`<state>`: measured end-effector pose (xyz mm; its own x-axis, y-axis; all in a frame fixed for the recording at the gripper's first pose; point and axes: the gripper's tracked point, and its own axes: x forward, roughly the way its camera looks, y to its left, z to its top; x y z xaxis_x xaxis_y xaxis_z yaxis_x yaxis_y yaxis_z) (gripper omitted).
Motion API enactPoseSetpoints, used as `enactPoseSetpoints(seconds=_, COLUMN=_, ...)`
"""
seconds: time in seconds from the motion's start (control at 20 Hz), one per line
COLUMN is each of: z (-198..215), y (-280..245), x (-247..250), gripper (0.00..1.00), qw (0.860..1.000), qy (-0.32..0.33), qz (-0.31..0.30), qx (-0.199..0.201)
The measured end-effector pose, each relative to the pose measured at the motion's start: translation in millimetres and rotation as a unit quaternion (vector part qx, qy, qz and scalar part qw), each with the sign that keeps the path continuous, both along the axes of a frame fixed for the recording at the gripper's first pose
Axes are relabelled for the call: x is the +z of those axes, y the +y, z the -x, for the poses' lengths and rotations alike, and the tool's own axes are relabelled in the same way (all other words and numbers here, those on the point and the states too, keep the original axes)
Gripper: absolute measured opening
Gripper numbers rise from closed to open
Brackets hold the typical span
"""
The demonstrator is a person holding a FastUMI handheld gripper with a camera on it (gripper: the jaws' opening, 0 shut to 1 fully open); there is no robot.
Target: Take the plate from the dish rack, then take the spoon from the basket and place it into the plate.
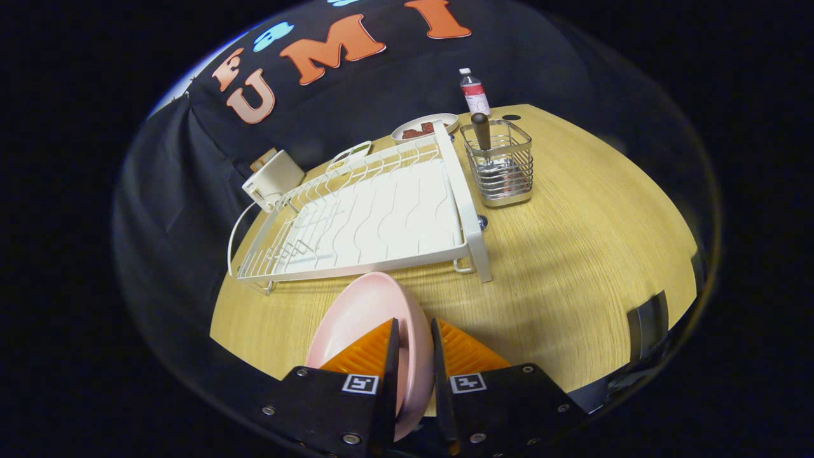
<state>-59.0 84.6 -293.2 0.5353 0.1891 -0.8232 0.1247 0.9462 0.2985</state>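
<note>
Gripping the pink plate [372, 318] by its rim, the gripper [414, 346] had its two fingers [365, 353] pinched onto the edge, one on each face, with the plate standing on edge between them and out of the dish rack [375, 219]. In the gripper view the rack lay just beyond the plate on the wooden counter [572, 267], and its slots looked bare, so the first step, lifting the plate out, appeared done. The plate was held above the counter in front of the rack; whether its lower edge touched the wood was hard to tell, as the fingers hid that part.

Beyond the rack's far corner stood the wire basket [502, 165], and a dark handle [481, 130] rose from it, probably the spoon, though its bowl was hidden inside. A small bottle [474, 92] and a dish [425, 127] sat behind it.

Still to do, by my reading: set the plate flat on the counter, release it, fetch the spoon from the basket and lay it in the plate.
</note>
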Motion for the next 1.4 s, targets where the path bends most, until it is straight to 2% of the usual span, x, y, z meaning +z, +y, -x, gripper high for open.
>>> enactPoseSetpoints(seconds=0.15, z=-8, y=1, x=-6, gripper=0.31, qw=1.0, qy=0.003, qz=-0.005, qx=-0.008)
enactPoseSetpoints(seconds=0.35, z=-13, y=-19, x=-20, gripper=0.32, qw=0.998, qy=0.002, qz=0.068, qx=-0.008)
enactPoseSetpoints(seconds=0.5, z=-18, y=-15, x=-12, gripper=0.31, qw=0.999, qy=-0.008, qz=0.05, qx=-0.009)
enactPoseSetpoints(seconds=0.7, z=-29, y=-27, x=11, gripper=0.3, qw=0.997, qy=-0.047, qz=0.057, qx=-0.013)
enactPoseSetpoints(seconds=0.9, z=-39, y=-39, x=36, gripper=0.42, qw=0.993, qy=-0.096, qz=0.069, qx=-0.019)
enactPoseSetpoints(seconds=1.05, z=-54, y=-54, x=60, gripper=0.55, qw=0.984, qy=-0.153, qz=0.09, qx=-0.028)
enactPoseSetpoints(seconds=1.25, z=-72, y=-62, x=83, gripper=0.68, qw=0.962, qy=-0.232, qz=0.144, qx=-0.012)
enactPoseSetpoints(seconds=1.4, z=-86, y=-73, x=90, gripper=0.7, qw=0.948, qy=-0.264, qz=0.176, qx=-0.024)
